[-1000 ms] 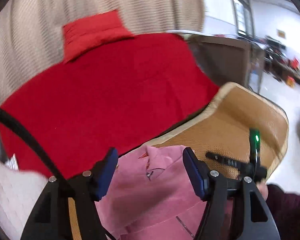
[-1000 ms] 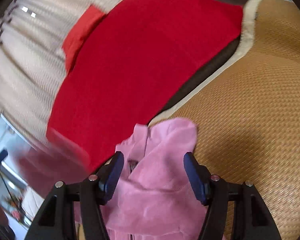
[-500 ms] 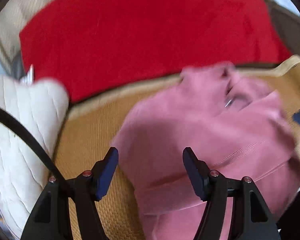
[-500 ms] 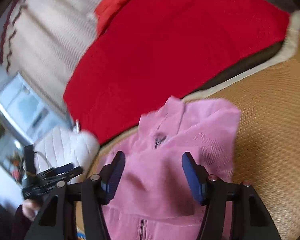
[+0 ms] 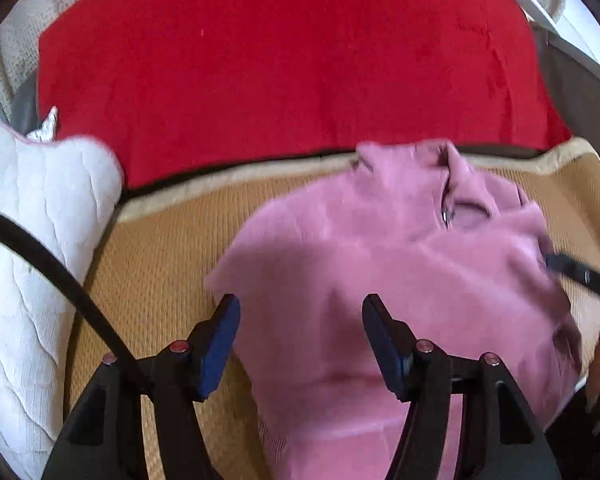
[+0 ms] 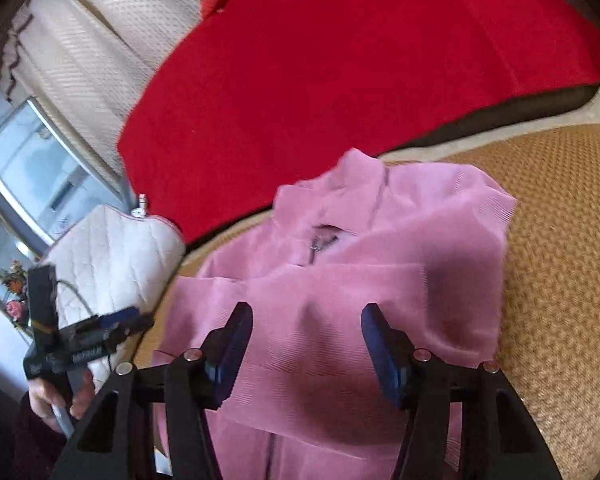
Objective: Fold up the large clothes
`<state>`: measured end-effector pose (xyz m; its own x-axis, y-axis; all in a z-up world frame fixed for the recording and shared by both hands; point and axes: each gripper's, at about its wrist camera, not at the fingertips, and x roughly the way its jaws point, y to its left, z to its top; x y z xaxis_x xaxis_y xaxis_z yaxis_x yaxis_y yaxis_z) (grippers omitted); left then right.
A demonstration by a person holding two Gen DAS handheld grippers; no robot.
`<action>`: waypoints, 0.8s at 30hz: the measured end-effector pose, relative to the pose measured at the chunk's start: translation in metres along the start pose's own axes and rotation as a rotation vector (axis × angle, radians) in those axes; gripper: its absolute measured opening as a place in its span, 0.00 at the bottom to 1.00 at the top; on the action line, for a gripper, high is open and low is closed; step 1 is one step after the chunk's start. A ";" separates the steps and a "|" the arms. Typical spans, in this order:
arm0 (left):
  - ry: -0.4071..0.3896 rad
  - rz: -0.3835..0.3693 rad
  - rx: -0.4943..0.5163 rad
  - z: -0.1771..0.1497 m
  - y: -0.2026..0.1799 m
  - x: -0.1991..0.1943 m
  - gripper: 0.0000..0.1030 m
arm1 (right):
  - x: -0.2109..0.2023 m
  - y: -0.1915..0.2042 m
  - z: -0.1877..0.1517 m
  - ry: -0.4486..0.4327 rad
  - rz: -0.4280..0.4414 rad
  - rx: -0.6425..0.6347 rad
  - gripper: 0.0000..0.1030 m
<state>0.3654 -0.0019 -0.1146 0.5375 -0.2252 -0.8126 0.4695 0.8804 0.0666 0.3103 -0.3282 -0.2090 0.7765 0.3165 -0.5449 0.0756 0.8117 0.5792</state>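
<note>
While spread on the mat (image 5: 148, 264), just below the red blanket (image 5: 284, 60), pink top (image 5: 380, 264); left gripper (image 5: 298, 336) and right gripper (image 6: 306, 344) above it, jaws apart, having narrowed slightly, gripping nothing.

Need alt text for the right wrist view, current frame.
A pink top lies rumpled on a woven tan mat, collar toward a red blanket behind it. The right tongs hang open over the top, gripping nothing. At left, a hand holds the left tongs beside a white quilted cushion.
</note>
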 end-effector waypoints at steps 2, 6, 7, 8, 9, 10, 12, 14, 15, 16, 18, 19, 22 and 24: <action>-0.010 0.042 -0.003 0.006 -0.005 0.008 0.63 | 0.010 0.002 -0.001 0.021 -0.010 -0.007 0.59; 0.144 0.101 -0.049 -0.004 -0.002 0.061 0.63 | 0.030 -0.004 -0.006 0.090 -0.058 -0.005 0.57; 0.194 0.100 -0.060 -0.008 -0.002 0.075 0.63 | 0.028 -0.002 -0.006 0.087 -0.053 -0.012 0.57; 0.220 0.090 -0.077 -0.014 0.001 0.083 0.63 | 0.025 -0.001 -0.006 0.084 -0.046 -0.017 0.57; 0.204 0.080 -0.091 -0.018 0.003 0.081 0.63 | 0.020 0.001 -0.006 0.077 -0.037 -0.019 0.57; 0.184 0.070 -0.100 -0.021 0.005 0.075 0.63 | 0.015 0.002 -0.007 0.067 -0.024 -0.022 0.57; 0.154 0.047 -0.105 -0.027 0.007 0.059 0.63 | 0.005 0.007 -0.011 0.062 0.012 -0.045 0.57; 0.099 0.022 -0.106 -0.038 0.009 0.037 0.63 | 0.000 0.015 -0.015 0.059 0.041 -0.088 0.57; 0.079 0.009 -0.105 -0.043 0.009 0.029 0.63 | 0.000 0.019 -0.018 0.067 0.050 -0.113 0.57; 0.060 -0.006 -0.104 -0.049 0.009 0.022 0.63 | 0.004 0.024 -0.022 0.086 0.052 -0.132 0.57; 0.065 -0.020 -0.105 -0.063 0.006 0.020 0.63 | 0.020 0.022 -0.031 0.177 0.021 -0.142 0.57; 0.097 -0.010 -0.095 -0.071 0.004 0.026 0.63 | 0.032 0.021 -0.033 0.225 0.011 -0.139 0.57; 0.155 0.007 -0.089 -0.078 0.003 0.037 0.63 | 0.027 0.022 -0.036 0.216 0.026 -0.135 0.55; 0.142 -0.017 -0.134 -0.078 0.009 0.027 0.63 | 0.017 0.021 -0.034 0.209 0.055 -0.119 0.57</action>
<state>0.3295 0.0325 -0.1809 0.4217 -0.1877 -0.8871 0.3750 0.9268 -0.0179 0.3038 -0.2890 -0.2261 0.6301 0.4465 -0.6353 -0.0469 0.8385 0.5428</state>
